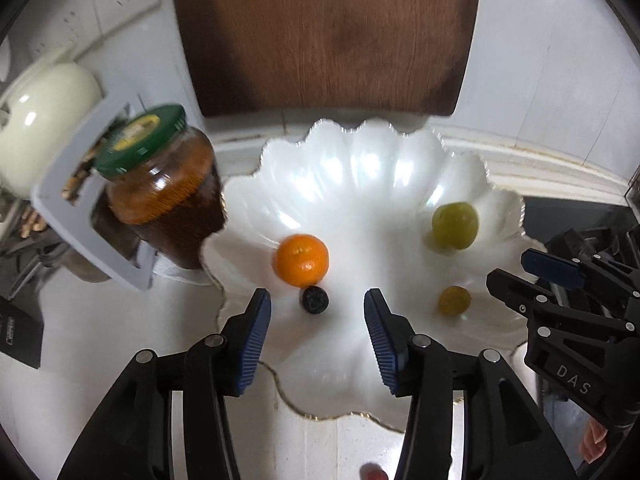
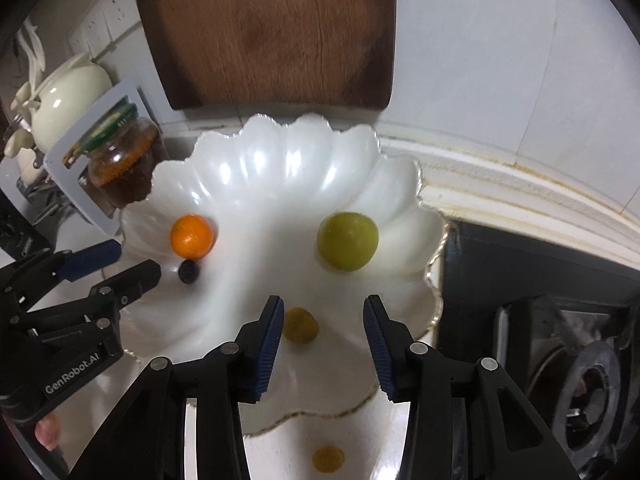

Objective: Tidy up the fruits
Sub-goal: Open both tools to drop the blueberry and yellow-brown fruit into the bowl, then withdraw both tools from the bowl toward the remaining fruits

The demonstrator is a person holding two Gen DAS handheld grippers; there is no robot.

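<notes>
Four round fruits lie loose in white scalloped bowl (image 2: 280, 168); small yellow fruit (image 2: 328, 458) outside on counter. Left gripper (image 1: 318, 336), right gripper (image 2: 322, 340): wide open, empty. Risk: nudged fruit rolls.

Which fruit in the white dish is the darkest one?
The small dark berry, nearly black, touching the orange. The others are orange, green and yellow.
</notes>
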